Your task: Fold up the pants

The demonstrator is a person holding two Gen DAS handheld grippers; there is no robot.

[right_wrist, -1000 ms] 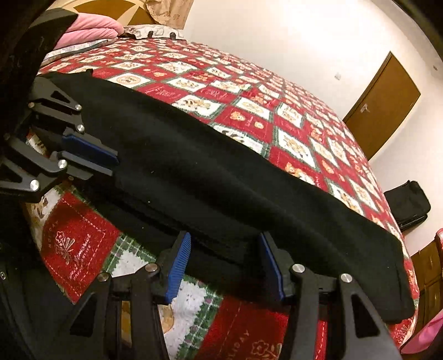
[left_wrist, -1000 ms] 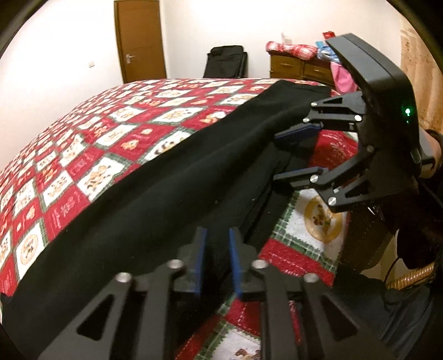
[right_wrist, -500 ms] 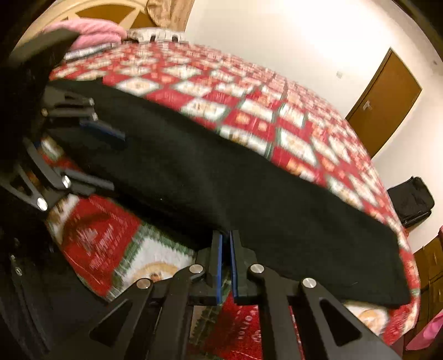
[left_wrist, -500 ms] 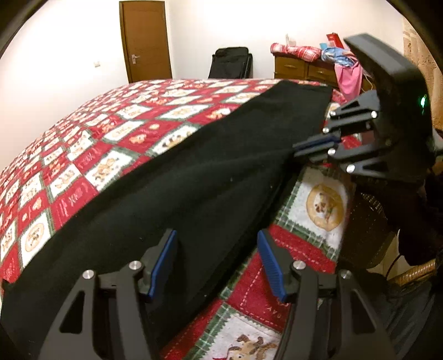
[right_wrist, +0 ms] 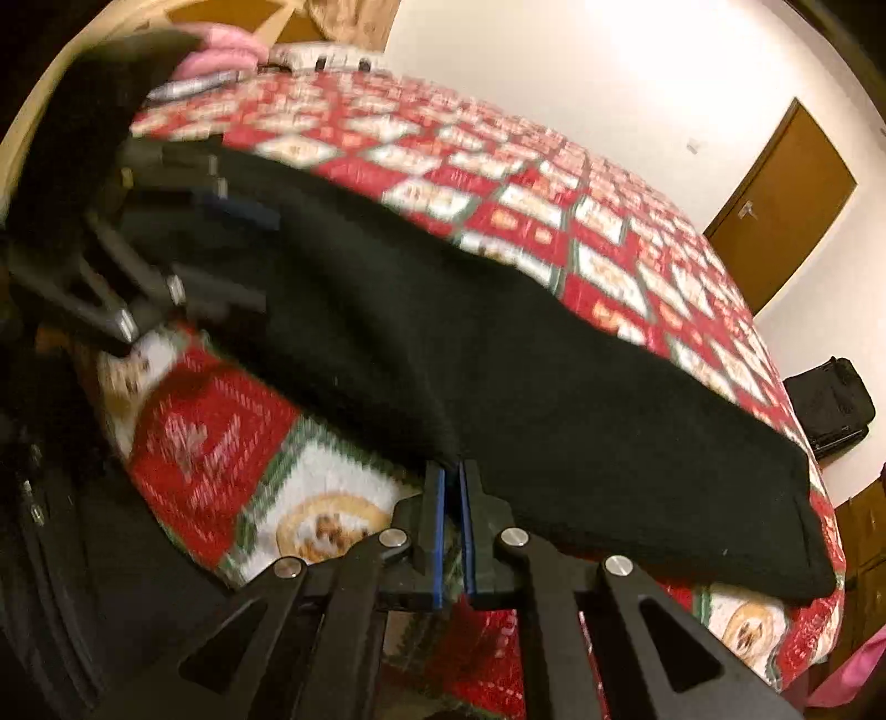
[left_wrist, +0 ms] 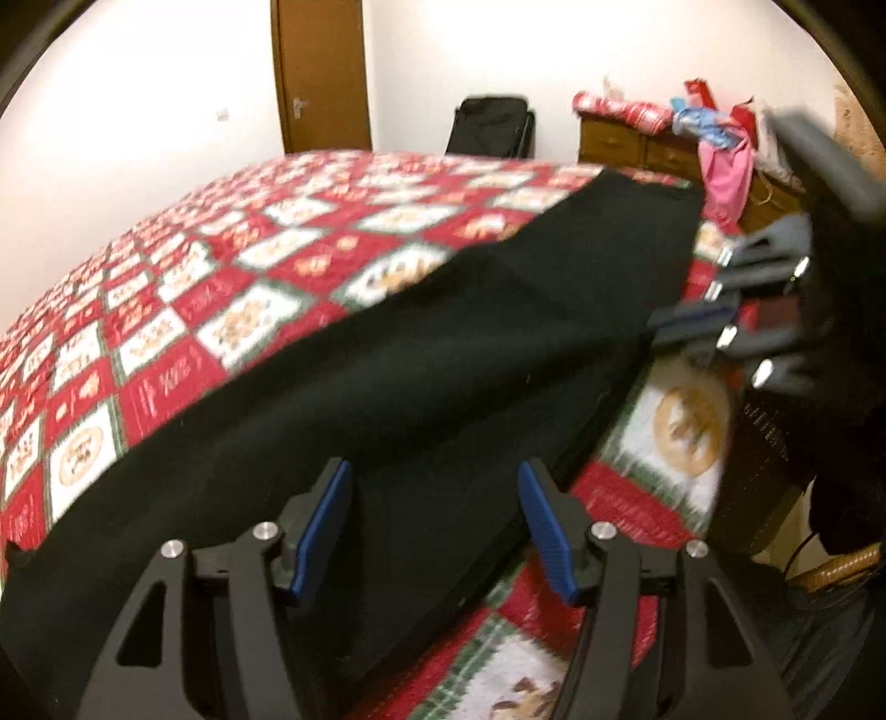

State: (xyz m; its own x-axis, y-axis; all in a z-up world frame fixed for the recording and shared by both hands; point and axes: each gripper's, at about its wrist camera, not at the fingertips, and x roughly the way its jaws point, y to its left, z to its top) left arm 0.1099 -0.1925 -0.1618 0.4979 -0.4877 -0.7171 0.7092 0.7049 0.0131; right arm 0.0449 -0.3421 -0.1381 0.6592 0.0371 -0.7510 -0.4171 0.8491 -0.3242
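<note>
Black pants [left_wrist: 443, 354] lie as one long strip along the near edge of a bed with a red and white patchwork quilt [left_wrist: 183, 310]. My left gripper [left_wrist: 434, 526] is open, its blue pads on either side of the pants' near edge and off the cloth. My right gripper [right_wrist: 453, 523] is shut on the pants' [right_wrist: 498, 376] near edge, and the cloth rises to it in a small peak. The right gripper also shows at the right of the left wrist view [left_wrist: 692, 327], at the edge farther along. The left gripper shows blurred at the left of the right wrist view [right_wrist: 221, 260].
A brown door [left_wrist: 321, 72], a black bag [left_wrist: 490, 124] and a wooden dresser [left_wrist: 637, 147] with piled clothes stand past the bed's far end. Pink pillows [right_wrist: 232, 52] lie at the headboard. A wicker basket [left_wrist: 830, 570] is beside the bed.
My left gripper opened and let go of the pants' edge. My right gripper closed on the edge and has lifted it slightly.
</note>
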